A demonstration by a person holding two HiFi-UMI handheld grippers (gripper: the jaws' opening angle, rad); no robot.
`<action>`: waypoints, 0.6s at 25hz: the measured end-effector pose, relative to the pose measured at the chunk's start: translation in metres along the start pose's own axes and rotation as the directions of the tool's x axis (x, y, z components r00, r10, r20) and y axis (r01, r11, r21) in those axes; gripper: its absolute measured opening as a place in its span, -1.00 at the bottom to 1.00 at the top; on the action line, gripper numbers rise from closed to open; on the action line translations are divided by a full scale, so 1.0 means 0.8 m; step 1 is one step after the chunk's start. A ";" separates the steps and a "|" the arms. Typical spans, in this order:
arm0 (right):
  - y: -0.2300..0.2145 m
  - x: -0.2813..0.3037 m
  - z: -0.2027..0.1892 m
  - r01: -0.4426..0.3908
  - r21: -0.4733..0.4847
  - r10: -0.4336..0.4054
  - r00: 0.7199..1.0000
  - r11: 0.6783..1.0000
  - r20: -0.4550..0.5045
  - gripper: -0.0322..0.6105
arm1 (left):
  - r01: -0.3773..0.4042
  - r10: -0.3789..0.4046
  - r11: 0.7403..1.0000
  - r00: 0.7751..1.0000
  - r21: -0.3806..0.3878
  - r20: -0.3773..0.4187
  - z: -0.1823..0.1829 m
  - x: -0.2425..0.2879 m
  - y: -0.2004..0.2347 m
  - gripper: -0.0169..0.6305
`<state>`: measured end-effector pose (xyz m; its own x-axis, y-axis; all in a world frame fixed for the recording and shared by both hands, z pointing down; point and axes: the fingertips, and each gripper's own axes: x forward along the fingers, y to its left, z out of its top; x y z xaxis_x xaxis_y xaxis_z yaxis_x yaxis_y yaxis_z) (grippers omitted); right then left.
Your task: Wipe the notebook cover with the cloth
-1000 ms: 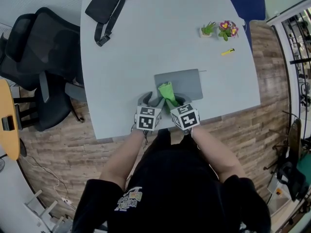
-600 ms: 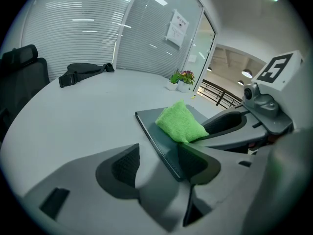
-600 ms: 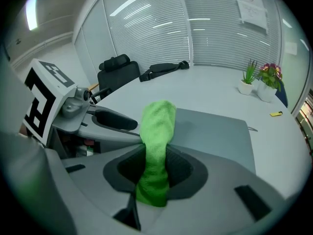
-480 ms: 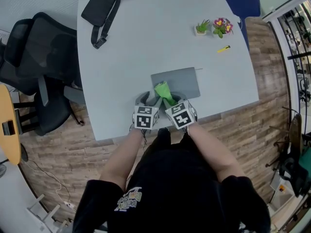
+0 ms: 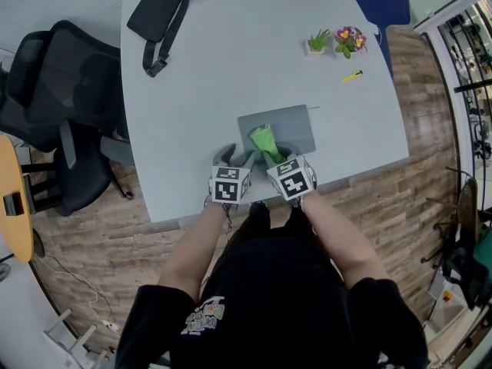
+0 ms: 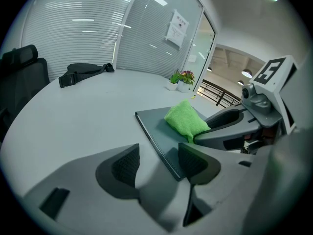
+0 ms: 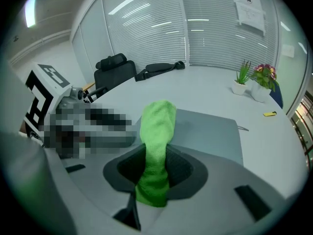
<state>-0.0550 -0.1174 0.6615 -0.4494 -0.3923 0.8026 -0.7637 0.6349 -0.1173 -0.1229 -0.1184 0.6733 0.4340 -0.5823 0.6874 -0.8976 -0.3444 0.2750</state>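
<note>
A grey notebook (image 5: 286, 125) lies flat on the pale table, near its front edge. A green cloth (image 5: 265, 141) rests on the near left part of the cover, and my right gripper (image 5: 275, 157) is shut on its bunched tail. In the right gripper view the cloth (image 7: 156, 131) runs up from between the pads onto the notebook (image 7: 210, 131). My left gripper (image 5: 235, 158) is open at the notebook's near left corner. In the left gripper view that corner (image 6: 168, 161) lies between the spread pads (image 6: 126, 164), with the cloth (image 6: 186, 120) beyond.
A black bag (image 5: 161, 14) lies at the table's far left. Two small potted plants (image 5: 317, 42) and a yellow item (image 5: 352, 75) sit at the far right. A black office chair (image 5: 61, 106) stands left of the table, a blue chair (image 5: 384, 2) behind it.
My right gripper with the cloth slid a little left and then back right on the cover. The left gripper has stayed at the notebook's corner.
</note>
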 end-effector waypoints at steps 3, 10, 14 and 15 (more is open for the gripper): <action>-0.016 -0.004 -0.003 0.022 0.031 -0.022 1.000 0.999 0.010 -0.55 | -0.001 0.001 1.000 1.000 0.000 -0.001 0.000 0.000 0.000 -0.17; -0.054 -0.016 -0.014 0.062 0.101 -0.064 0.998 0.993 0.013 -0.55 | -0.001 0.001 1.000 1.000 0.002 -0.003 0.000 0.000 0.000 -0.17; -0.076 -0.024 -0.022 0.089 0.149 -0.093 0.996 0.985 0.014 -0.55 | -0.001 0.001 1.000 1.000 0.002 -0.004 -0.002 0.000 0.001 -0.17; -0.081 -0.026 -0.024 0.096 0.160 -0.100 0.995 0.982 0.015 -0.55 | -0.001 0.001 1.000 1.000 0.002 -0.004 -0.002 0.000 0.001 -0.17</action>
<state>0.0131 -0.1376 0.6634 -0.3776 -0.4634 0.8017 -0.8675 0.4798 -0.1313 -0.1235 -0.1175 0.6744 0.4330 -0.5799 0.6901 -0.8978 -0.3455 0.2730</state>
